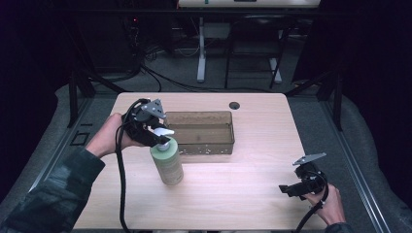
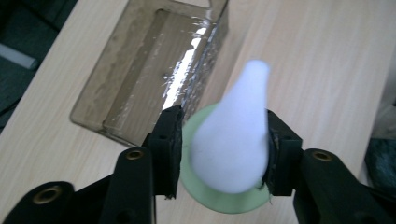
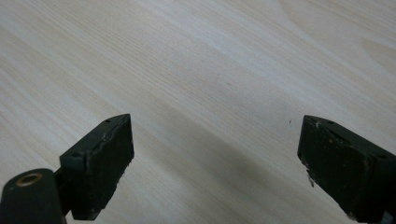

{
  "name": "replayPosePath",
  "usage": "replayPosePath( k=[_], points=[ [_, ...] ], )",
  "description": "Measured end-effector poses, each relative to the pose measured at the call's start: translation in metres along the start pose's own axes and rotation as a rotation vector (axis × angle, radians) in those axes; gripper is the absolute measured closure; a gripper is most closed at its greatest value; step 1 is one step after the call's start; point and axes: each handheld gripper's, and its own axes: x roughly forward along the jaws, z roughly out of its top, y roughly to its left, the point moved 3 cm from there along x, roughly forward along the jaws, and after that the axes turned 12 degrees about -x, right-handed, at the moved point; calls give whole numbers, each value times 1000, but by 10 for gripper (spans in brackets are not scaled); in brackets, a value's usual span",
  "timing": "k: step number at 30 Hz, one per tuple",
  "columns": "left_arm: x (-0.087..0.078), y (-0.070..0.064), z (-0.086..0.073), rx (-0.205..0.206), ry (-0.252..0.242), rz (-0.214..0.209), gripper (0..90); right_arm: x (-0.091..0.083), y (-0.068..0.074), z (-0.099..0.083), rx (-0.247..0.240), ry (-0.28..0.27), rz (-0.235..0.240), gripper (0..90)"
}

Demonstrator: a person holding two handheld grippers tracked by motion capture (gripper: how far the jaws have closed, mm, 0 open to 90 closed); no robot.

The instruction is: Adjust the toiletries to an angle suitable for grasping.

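Near the counter's middle, just in front of the clear tray, the green bottle stands with its long axis tilted, base toward the person. Its white pump nozzle points toward the tray. Left tool clamps the pump. Right tool hovers wide apart near the front right edge, bare wood between them.

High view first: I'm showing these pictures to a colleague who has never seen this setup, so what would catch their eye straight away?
The pale green pump bottle stands near the middle of the wooden table, with the left gripper closed around its white pump head. Just behind it lies an empty clear brownish tray. At the table's near right edge, the right gripper is open with nothing in it.
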Motion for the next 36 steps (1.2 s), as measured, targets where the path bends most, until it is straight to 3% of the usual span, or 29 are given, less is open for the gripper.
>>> replayPosePath(
  k=[3, 7, 17, 29, 36],
  points=[
    [0, 0, 0, 9, -1, -11, 618, 0, 0, 0, 7, -3, 3, 103],
    [0, -1, 2, 2, 15, -3, 624, 0, 0, 0, 9, -1, 6, 108],
    [4, -2, 9, -142, 8, 45, 625, 0, 0, 0, 10, 0, 2, 113],
    [6, -7, 14, -64, 69, 26, 583, 0, -1, -2, 6, 3, 4, 114],
    [6, -5, 13, -46, 90, -2, 607, 0, -1, -2, 13, -2, 12, 115]
  ],
)
